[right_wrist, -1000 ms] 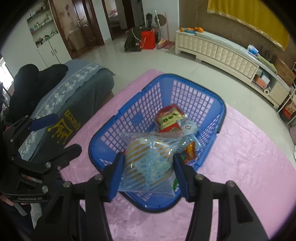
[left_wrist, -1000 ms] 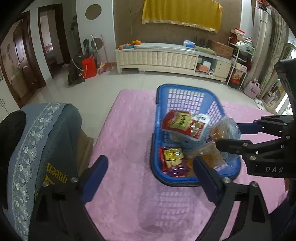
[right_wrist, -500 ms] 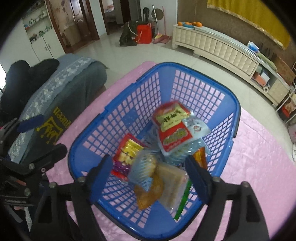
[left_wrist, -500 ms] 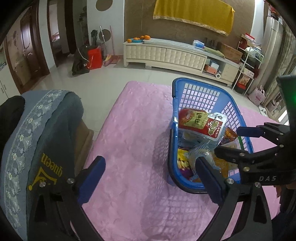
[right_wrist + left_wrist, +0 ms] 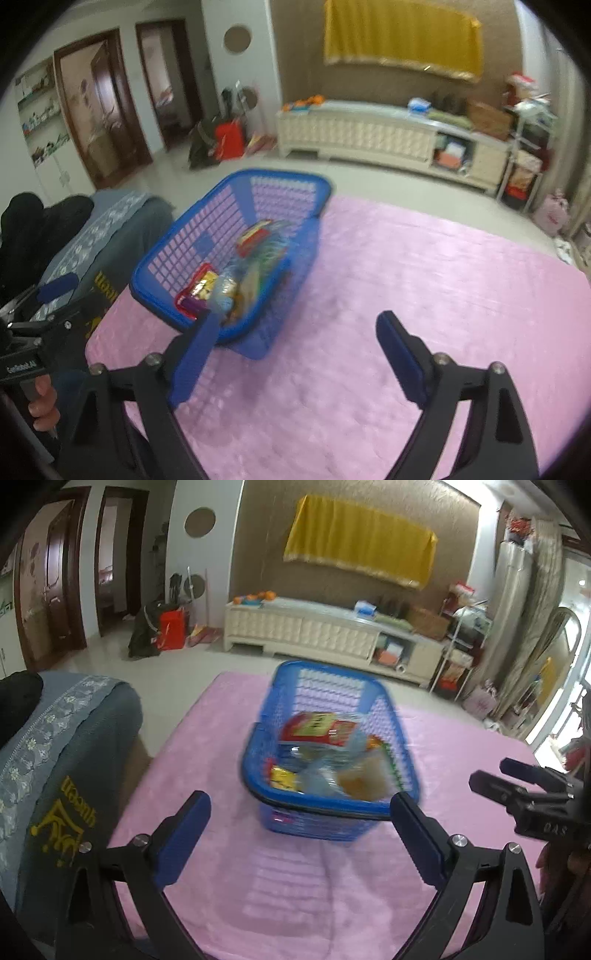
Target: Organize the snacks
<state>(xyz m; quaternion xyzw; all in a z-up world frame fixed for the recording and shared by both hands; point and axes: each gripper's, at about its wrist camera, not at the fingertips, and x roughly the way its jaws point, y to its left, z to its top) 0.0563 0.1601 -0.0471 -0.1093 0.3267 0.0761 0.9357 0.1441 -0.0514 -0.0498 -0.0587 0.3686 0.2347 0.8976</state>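
Observation:
A blue plastic basket [image 5: 334, 814] [image 5: 184, 236] stands on the pink cloth and holds several snack packs: a red and yellow pack [image 5: 314, 725] at the back, a yellow and purple pack [image 5: 199, 288] and a clear bag of orange snacks [image 5: 360, 782] at the front. My left gripper [image 5: 301, 834] is open and empty just before the basket's near rim. My right gripper [image 5: 295, 350] hangs to the right of the basket over bare cloth, its jaws opening wide with nothing between them. It also shows at the right edge of the left wrist view [image 5: 517, 779].
The pink cloth [image 5: 424, 288] covers the table. A grey chair cover with yellow lettering [image 5: 66, 775] stands at the left. A hand [image 5: 42, 404] holds the left gripper's handle. A white cabinet [image 5: 314, 631] lines the far wall.
My right gripper let go of the clear snack bag into the basket, opened wide and drew back to the right. My left gripper pulled back from the basket, still open.

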